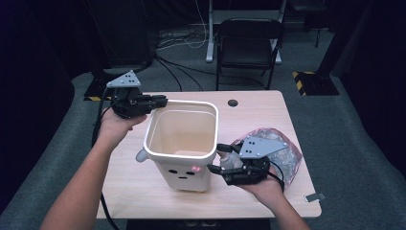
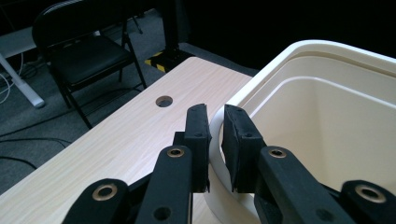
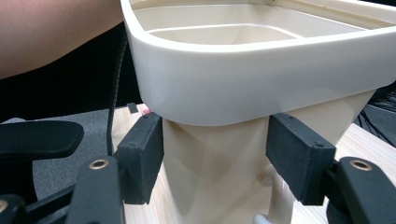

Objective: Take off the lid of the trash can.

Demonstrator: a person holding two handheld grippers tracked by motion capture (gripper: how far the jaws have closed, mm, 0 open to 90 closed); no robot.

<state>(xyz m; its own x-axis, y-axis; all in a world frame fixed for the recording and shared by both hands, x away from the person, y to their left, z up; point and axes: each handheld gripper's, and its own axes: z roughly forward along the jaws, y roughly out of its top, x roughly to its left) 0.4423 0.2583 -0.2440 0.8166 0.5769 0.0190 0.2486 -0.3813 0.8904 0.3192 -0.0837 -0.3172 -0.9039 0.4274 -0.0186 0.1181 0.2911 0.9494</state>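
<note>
A cream plastic bin (image 1: pixel 182 175) with a small face on its front stands upright in the middle of the wooden table (image 1: pixel 139 191). My left gripper (image 1: pixel 162 101) is at the bin's far left corner and is shut on the rim. In the left gripper view the curved rim (image 2: pixel 215 154) runs between the pads of my left gripper (image 2: pixel 215 121). My right gripper (image 1: pixel 218 158) is at the bin's right side, under the rim. In the right gripper view my right gripper (image 3: pixel 215 135) stands open, its jaws wide apart before the tapered wall of the bin (image 3: pixel 257 79).
A pinkish plastic bag (image 1: pixel 287 155) lies on the table behind my right hand. A round cable hole (image 1: pixel 232 102) sits near the table's far edge. A black folding chair (image 1: pixel 249 43) stands beyond the table, with cables on the floor around it. A small grey tag (image 1: pixel 314 197) lies near the table's right front corner.
</note>
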